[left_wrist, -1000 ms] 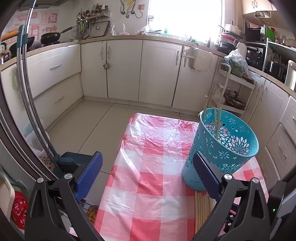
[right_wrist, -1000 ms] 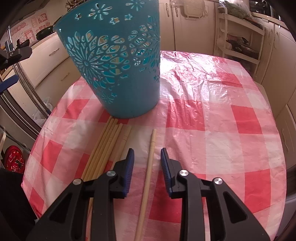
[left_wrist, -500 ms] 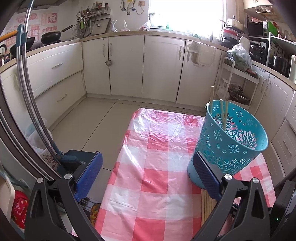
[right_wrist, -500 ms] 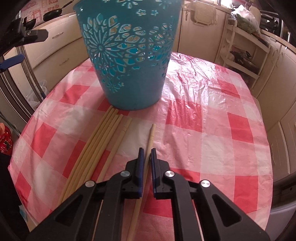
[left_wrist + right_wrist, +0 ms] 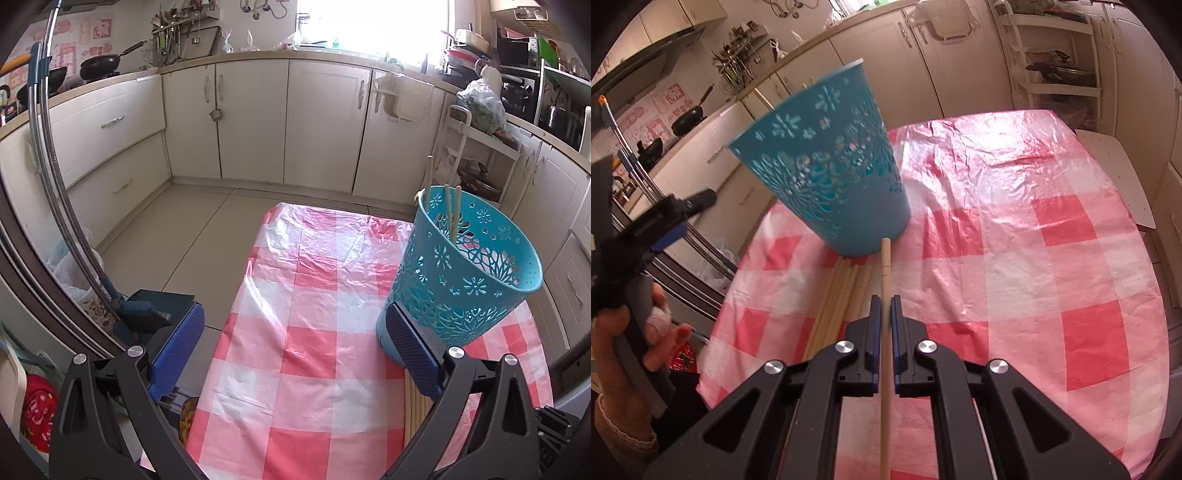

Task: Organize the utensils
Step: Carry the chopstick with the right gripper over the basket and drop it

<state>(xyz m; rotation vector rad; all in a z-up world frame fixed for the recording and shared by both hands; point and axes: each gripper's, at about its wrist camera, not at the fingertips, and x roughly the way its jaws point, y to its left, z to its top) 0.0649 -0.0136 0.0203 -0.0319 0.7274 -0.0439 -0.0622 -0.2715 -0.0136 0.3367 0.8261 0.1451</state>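
The right gripper (image 5: 885, 306) is clamping a single wooden chopstick (image 5: 885, 273) between its blue pads, jaws pinched down to a sliver. Ahead of it, the chopstick's far tip is sitting right at the foot of the teal basket (image 5: 827, 173); whether it is touching there is hard to tell. Off to the gripper's right the checked tablecloth (image 5: 1052, 258) is lying bare out to its curved edge. Just left of the fingers, a bundle of loose chopsticks (image 5: 842, 291) is lying side by side, pointing at the basket's base.

The left gripper (image 5: 295, 350) is hanging wide apart, holding nothing, with its left finger out past the table's edge over the floor. Its right finger is partly covering the teal basket (image 5: 461, 280), where three chopsticks (image 5: 452, 214) are standing upright inside. The loose chopsticks (image 5: 415, 410) are mostly hidden behind that finger. The basket is blurred in the right view.
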